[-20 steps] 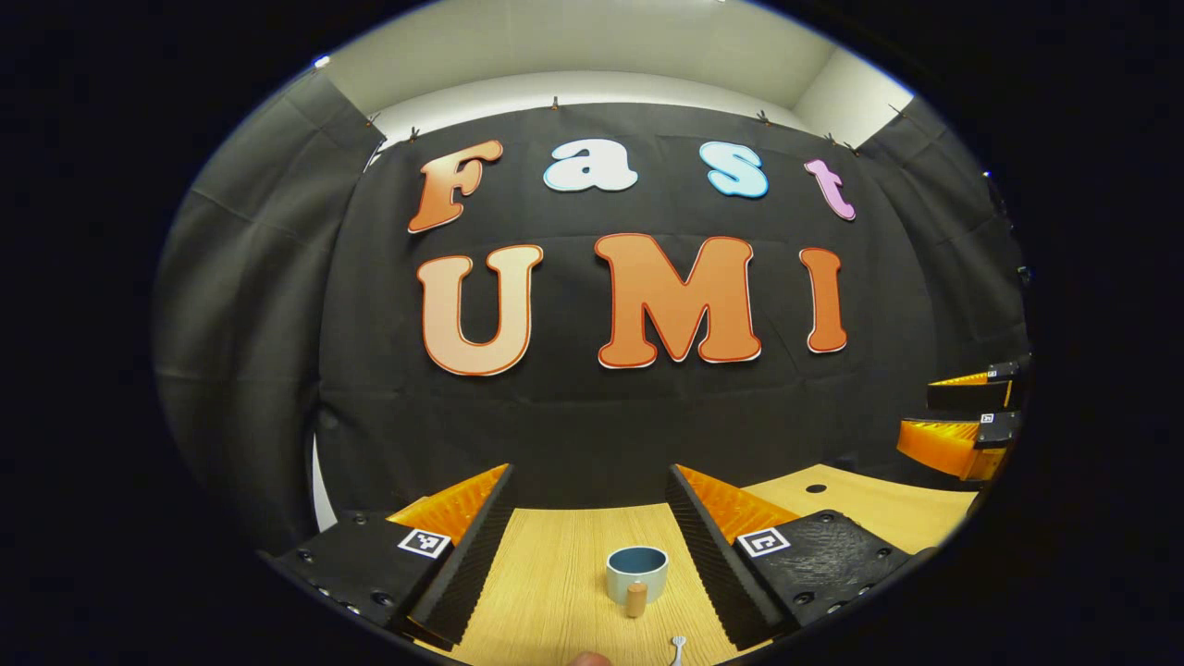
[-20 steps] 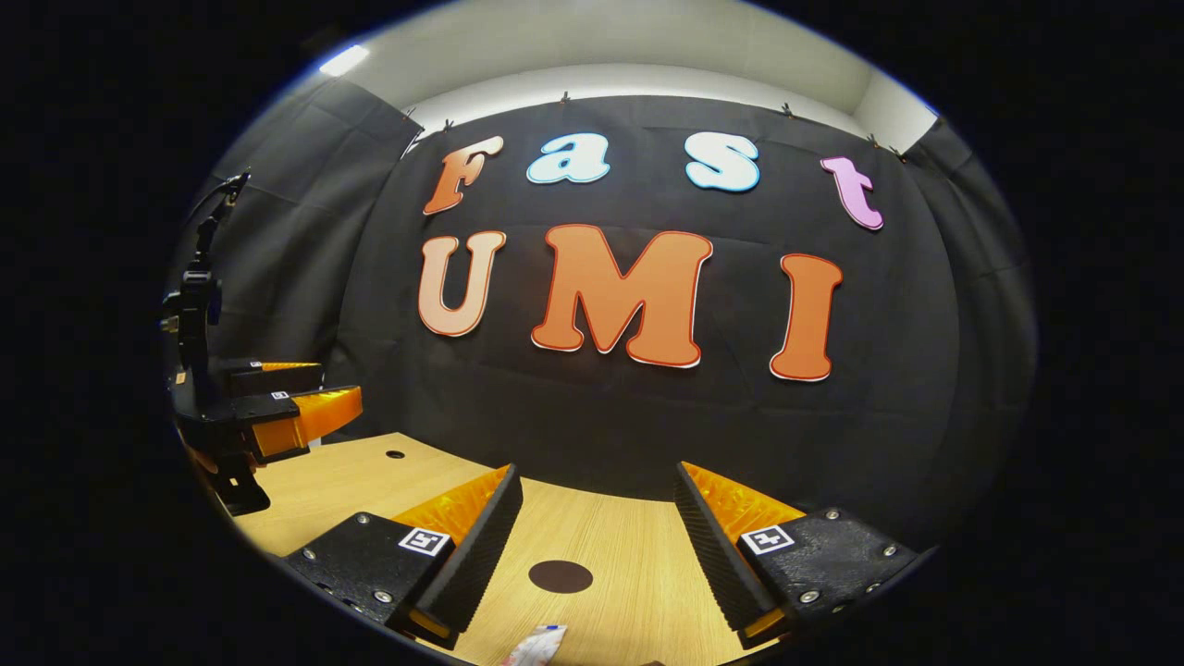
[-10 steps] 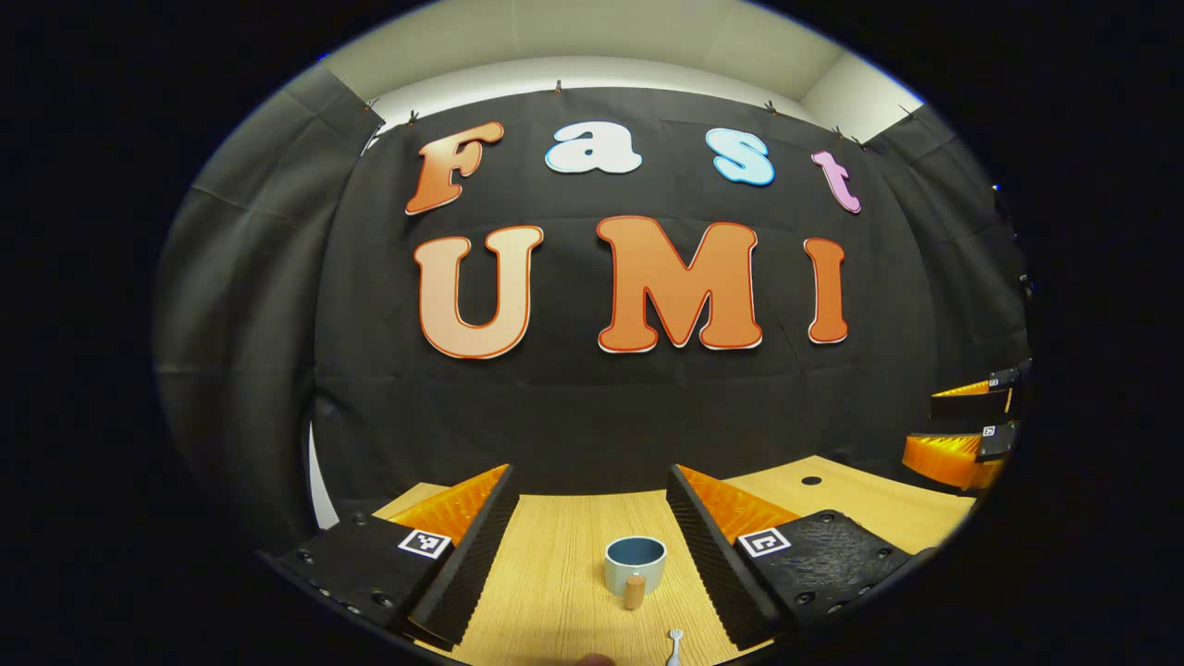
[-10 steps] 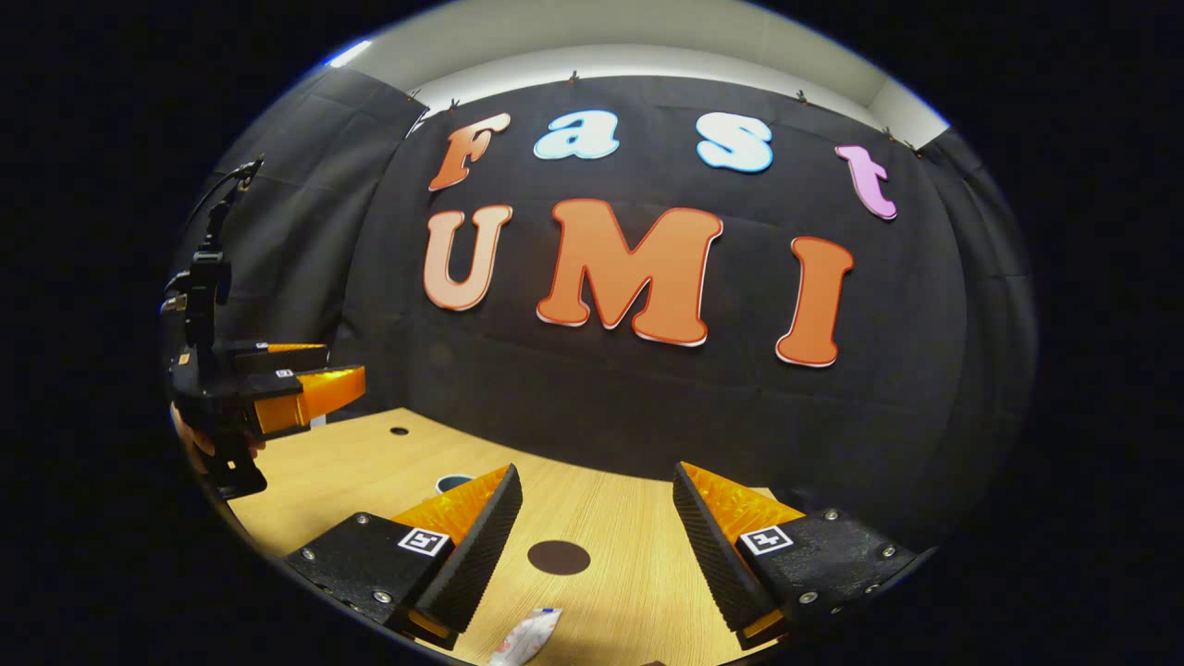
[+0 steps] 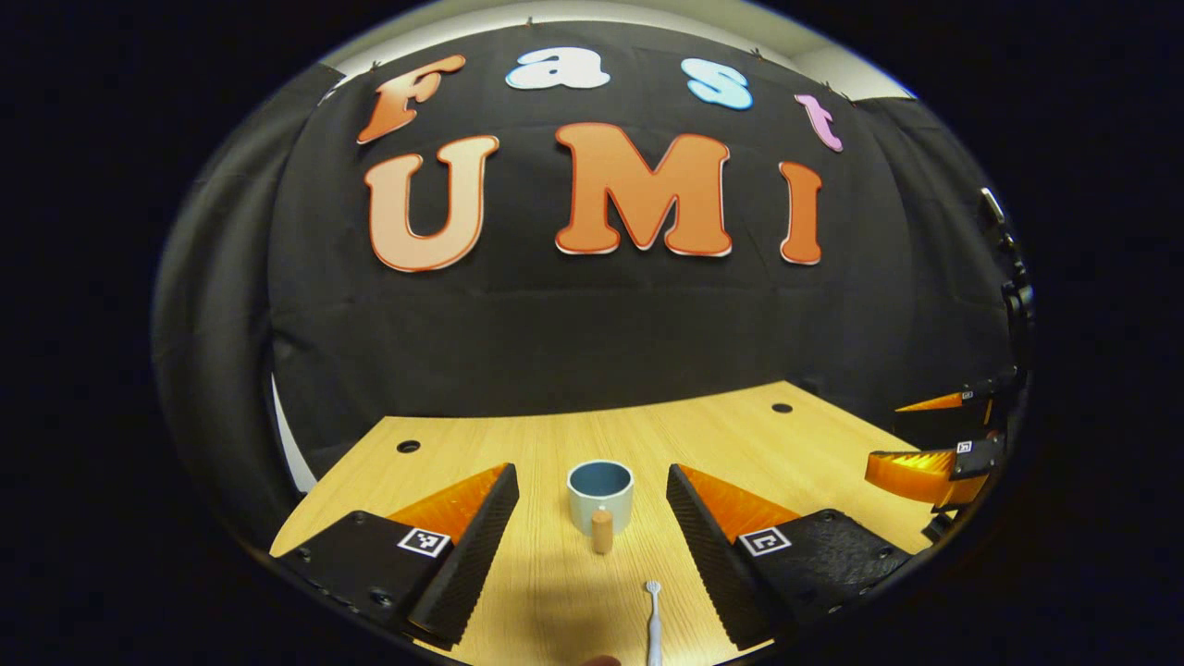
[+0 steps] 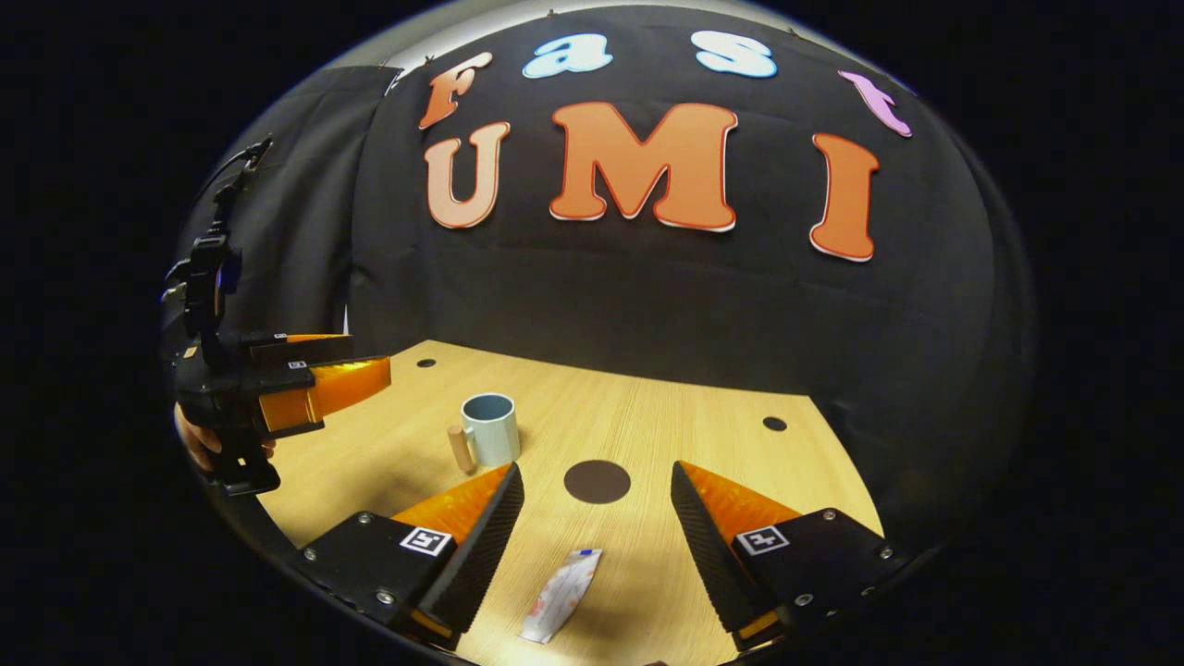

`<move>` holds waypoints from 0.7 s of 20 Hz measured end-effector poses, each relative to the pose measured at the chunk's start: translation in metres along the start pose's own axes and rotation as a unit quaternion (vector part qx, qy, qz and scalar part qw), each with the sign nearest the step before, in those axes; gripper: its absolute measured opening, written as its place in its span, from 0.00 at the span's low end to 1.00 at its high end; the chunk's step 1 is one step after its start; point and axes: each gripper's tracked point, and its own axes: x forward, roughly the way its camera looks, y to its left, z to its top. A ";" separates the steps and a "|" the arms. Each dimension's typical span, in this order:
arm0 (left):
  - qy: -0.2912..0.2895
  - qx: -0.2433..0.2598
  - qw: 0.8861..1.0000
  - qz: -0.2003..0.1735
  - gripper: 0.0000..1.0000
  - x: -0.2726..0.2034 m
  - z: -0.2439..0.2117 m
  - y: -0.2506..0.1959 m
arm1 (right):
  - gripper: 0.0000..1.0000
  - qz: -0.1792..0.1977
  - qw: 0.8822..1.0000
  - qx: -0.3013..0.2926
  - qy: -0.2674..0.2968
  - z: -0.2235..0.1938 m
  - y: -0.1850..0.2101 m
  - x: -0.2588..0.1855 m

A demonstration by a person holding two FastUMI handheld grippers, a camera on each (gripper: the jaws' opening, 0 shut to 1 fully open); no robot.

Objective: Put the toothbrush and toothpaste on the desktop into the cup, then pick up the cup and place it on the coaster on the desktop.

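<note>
On the table (image 5: 740, 435), the cup (image 5: 599, 490) stands ahead between the left gripper's fingers (image 5: 472, 536) with the toothbrush (image 5: 653, 620) nearer, while the toothpaste (image 6: 561, 594) lies between the right gripper's fingers (image 6: 476, 546), the coaster (image 6: 597, 482) beyond it.

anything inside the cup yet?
The pale blue-lined mug with a wooden handle shows a bare blue inner wall below its rim; its floor is hidden. The white toothbrush and the toothpaste tube lie on the wooden desk.
</note>
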 end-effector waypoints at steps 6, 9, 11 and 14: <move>0.128 0.001 0.991 -0.031 0.98 0.014 -0.076 -0.021 | 0.92 0.024 0.996 0.032 0.082 -0.042 0.012 0.011; 0.188 -0.021 0.981 -0.046 0.98 0.013 -0.111 -0.030 | 0.92 0.027 0.993 0.028 0.111 -0.062 0.015 0.014; 0.227 -0.034 0.972 -0.057 0.98 0.013 -0.122 -0.037 | 0.92 0.028 0.991 0.023 0.130 -0.073 0.015 0.019; 0.282 -0.045 0.956 -0.067 0.98 0.008 -0.135 -0.038 | 0.90 0.028 0.986 0.021 0.166 -0.093 0.018 0.025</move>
